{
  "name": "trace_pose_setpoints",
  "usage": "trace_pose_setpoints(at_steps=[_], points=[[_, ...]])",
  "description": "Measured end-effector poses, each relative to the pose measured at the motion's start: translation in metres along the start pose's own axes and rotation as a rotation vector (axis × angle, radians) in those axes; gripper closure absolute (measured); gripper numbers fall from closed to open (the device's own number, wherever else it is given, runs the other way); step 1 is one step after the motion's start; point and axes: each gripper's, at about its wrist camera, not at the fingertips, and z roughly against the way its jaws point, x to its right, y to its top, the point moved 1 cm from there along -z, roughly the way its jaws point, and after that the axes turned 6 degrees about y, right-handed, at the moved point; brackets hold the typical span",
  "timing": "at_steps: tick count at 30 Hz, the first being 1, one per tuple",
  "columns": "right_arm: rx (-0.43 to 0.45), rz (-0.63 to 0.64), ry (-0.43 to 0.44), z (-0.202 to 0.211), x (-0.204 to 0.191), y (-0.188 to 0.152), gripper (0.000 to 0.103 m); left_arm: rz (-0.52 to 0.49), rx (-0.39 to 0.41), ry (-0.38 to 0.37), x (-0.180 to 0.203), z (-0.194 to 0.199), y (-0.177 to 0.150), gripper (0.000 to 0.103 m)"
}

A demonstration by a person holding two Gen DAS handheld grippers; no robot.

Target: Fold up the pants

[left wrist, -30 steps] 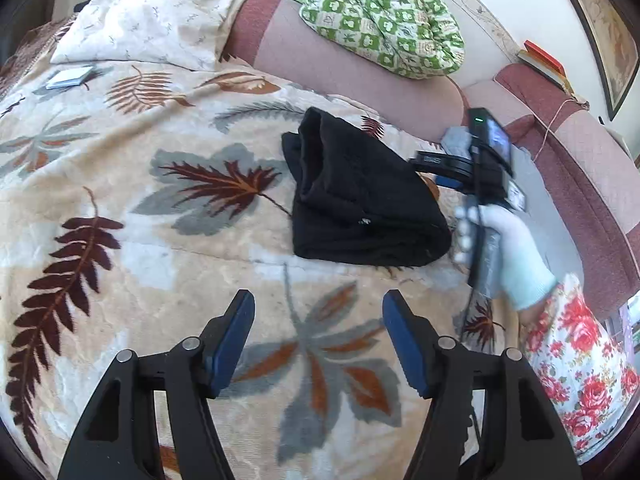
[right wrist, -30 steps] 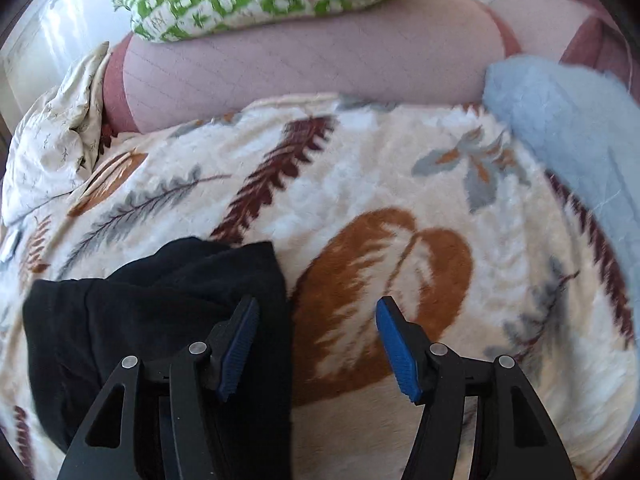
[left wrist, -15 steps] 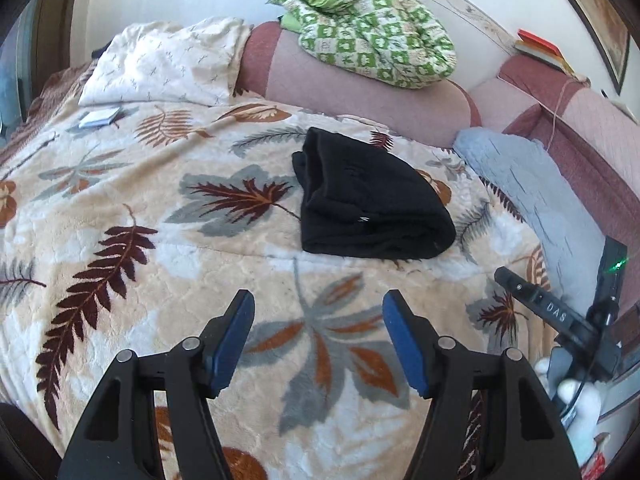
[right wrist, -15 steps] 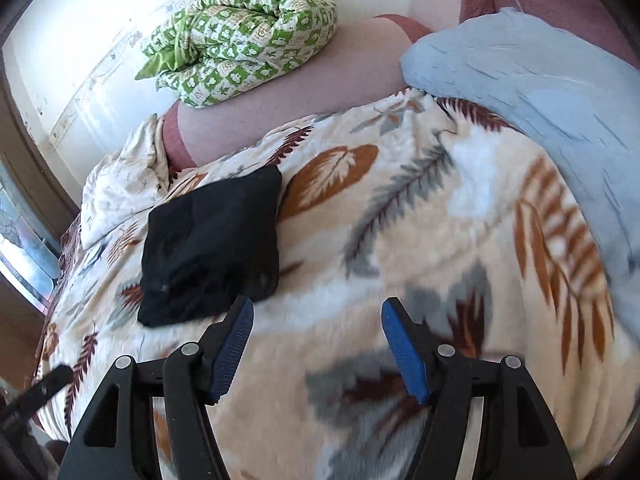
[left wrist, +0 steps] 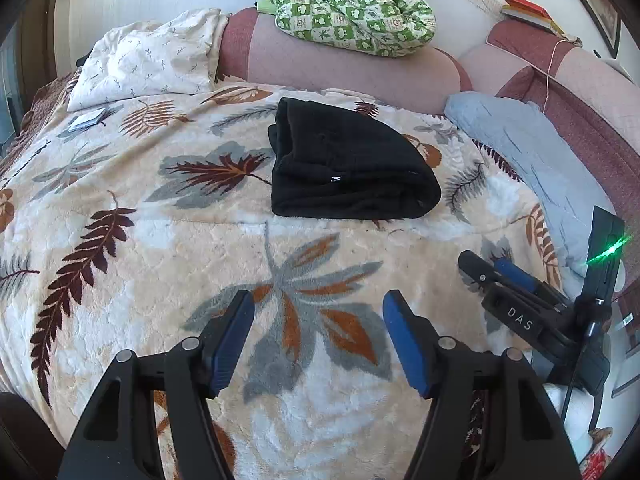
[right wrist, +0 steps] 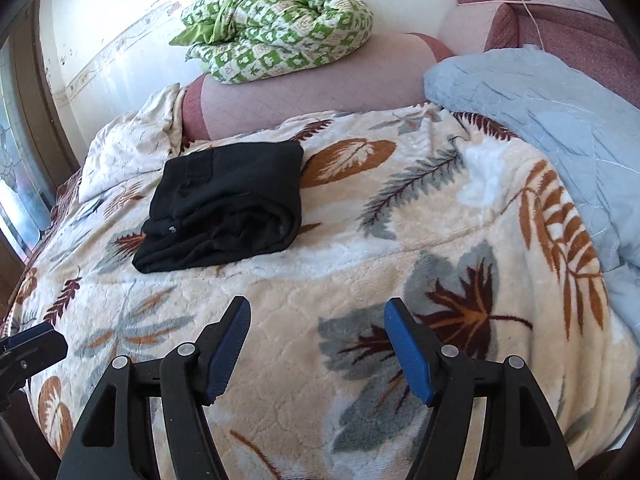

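The black pants (left wrist: 348, 164) lie folded in a compact bundle on the leaf-patterned blanket (left wrist: 168, 248), toward the far middle of the bed. They also show in the right wrist view (right wrist: 228, 204). My left gripper (left wrist: 318, 304) is open and empty, held well back from the pants over the blanket. My right gripper (right wrist: 318, 310) is open and empty, also well short of the pants. The right gripper's body shows at the right edge of the left wrist view (left wrist: 532, 308).
A green checked quilt (left wrist: 348, 4) sits on the pink bolster (left wrist: 340, 68) at the head. A white pillow (left wrist: 148, 64) lies at far left, a light blue blanket (left wrist: 528, 152) at right. A small flat card (left wrist: 86, 120) lies near the pillow.
Both grippers have drawn back from the folded pants toward the near edge of the bed. The pants have stayed where they lay.
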Motion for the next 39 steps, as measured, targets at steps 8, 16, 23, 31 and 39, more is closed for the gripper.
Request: trace_pose_setpoints(at_steps=[8,16,23,31,39], points=[[-0.005,0.038,0.008,0.0,-0.01,-0.004,0.027,-0.013,-0.02,-0.007,0.005,-0.005,-0.003,0.037],[-0.019,0.029,0.007,-0.003,-0.009,-0.006,0.026,-0.002,-0.031,-0.009,0.003,-0.007,-0.006,0.037],[-0.027,0.036,0.004,-0.007,-0.011,-0.009,0.026,-0.012,-0.054,0.0,0.002,-0.014,-0.009,0.037],[-0.035,0.034,0.009,-0.01,-0.01,-0.01,0.026,-0.051,-0.09,0.027,0.006,-0.023,-0.015,0.037],[-0.058,0.019,0.017,-0.016,-0.007,-0.011,0.025,-0.07,-0.113,0.04,0.008,-0.029,-0.019,0.037]])
